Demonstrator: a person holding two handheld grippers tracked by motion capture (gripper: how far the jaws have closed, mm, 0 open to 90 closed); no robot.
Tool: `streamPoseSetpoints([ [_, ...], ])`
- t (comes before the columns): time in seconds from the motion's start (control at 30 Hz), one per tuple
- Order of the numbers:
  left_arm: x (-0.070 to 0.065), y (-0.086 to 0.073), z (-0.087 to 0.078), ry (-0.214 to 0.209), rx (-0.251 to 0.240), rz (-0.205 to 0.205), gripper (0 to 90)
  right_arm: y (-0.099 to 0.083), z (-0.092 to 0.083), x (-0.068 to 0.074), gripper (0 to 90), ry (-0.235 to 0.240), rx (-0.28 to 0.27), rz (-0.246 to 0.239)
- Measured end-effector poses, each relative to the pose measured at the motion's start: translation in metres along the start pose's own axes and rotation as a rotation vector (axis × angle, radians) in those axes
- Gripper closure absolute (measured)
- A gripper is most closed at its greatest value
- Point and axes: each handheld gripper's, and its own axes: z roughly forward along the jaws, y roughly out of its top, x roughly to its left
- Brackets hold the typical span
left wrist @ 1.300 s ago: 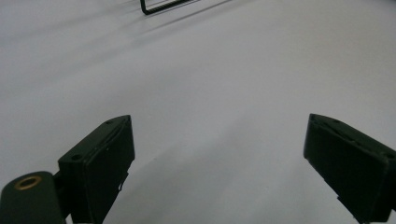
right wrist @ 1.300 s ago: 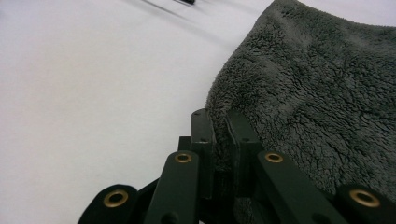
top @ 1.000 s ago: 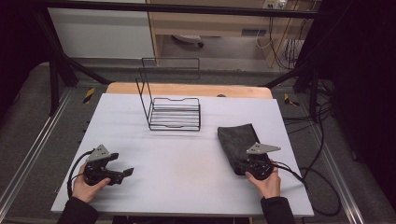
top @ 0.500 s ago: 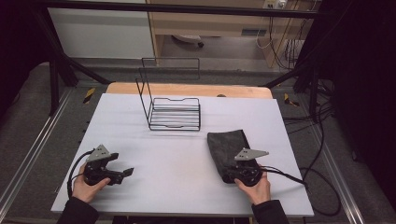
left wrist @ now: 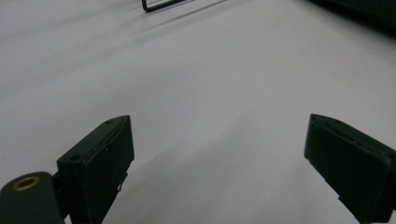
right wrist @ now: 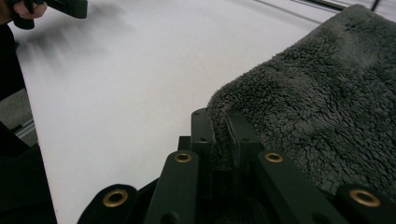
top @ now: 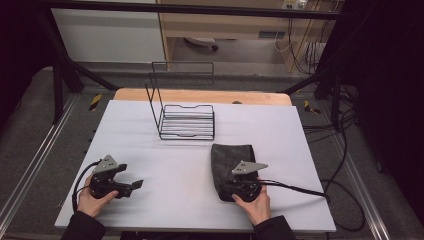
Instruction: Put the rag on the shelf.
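A dark grey fleecy towel (top: 227,159) lies folded on the white table (top: 165,170), right of centre. My right gripper (top: 227,191) is at its near edge, held by a hand. In the right gripper view the gripper (right wrist: 219,126) is shut on the towel (right wrist: 317,93), with a fold of its edge pinched between the two black jaws. My left gripper (top: 131,176) rests at the table's front left in the person's other hand. Its jaws stand wide open over bare table in the left gripper view (left wrist: 219,154), nothing between them.
A black wire rack (top: 187,122) with a tall back frame stands at the table's far middle. A wooden board (top: 200,96) runs along the far edge. Cables (top: 300,189) trail off to the right. The other hand (right wrist: 23,9) sits at the top left of the right gripper view.
The right hand has pulled the towel to the left and a little nearer across the table, still gripping it. The left hand and its gripper have stayed put.
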Motion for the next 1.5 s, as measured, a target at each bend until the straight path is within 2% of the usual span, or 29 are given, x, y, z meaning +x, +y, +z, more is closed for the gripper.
streamPoseSetpoints([
  [0.07,0.000,0.000,0.000,0.000,0.000,0.000,8.4,0.001,0.005,0.003,83.6,0.019,0.000,0.004],
  [0.17,0.000,0.000,0.000,0.002,0.000,0.000,8.5,0.002,0.012,0.009,83.6,0.026,0.008,-0.015],
  [0.33,0.000,0.000,0.000,0.002,-0.001,-0.003,8.5,0.004,0.021,0.018,83.6,0.055,0.013,-0.030],
  [0.43,0.000,0.000,0.000,0.003,0.002,0.000,8.5,0.005,0.025,0.023,83.5,0.088,0.009,-0.029],
  [0.53,0.000,0.000,0.000,0.003,0.002,-0.001,8.5,0.006,0.029,0.029,83.5,0.099,0.014,-0.047],
  [0.67,0.000,0.000,0.000,0.003,0.002,-0.001,8.4,0.006,0.033,0.035,83.4,0.136,0.005,-0.041],
  [0.9,0.000,0.000,0.000,0.003,0.003,-0.006,8.5,0.003,0.040,0.038,81.1,0.136,0.018,-0.045],
  [0.97,0.000,0.000,0.000,0.002,0.005,-0.007,8.5,0.003,0.041,0.037,77.0,0.140,0.016,-0.037],
  [1.07,0.000,0.000,0.000,0.002,0.005,-0.008,8.4,0.005,0.039,0.037,64.8,0.148,-0.002,-0.037],
  [1.17,0.000,0.000,0.000,0.001,0.007,-0.010,8.0,0.011,0.030,0.034,49.5,0.115,-0.029,-0.042],
  [1.2,0.000,0.000,0.000,0.000,0.009,-0.012,8.0,0.013,0.026,0.031,47.3,0.108,-0.041,-0.041],
  [1.33,-0.001,0.002,0.001,0.006,0.009,-0.020,7.8,0.015,0.009,0.014,36.6,0.083,-0.079,0.010],
  [1.5,-0.004,0.006,0.003,0.000,0.011,-0.026,7.7,0.012,-0.009,-0.014,21.9,-0.006,-0.105,0.036],
])
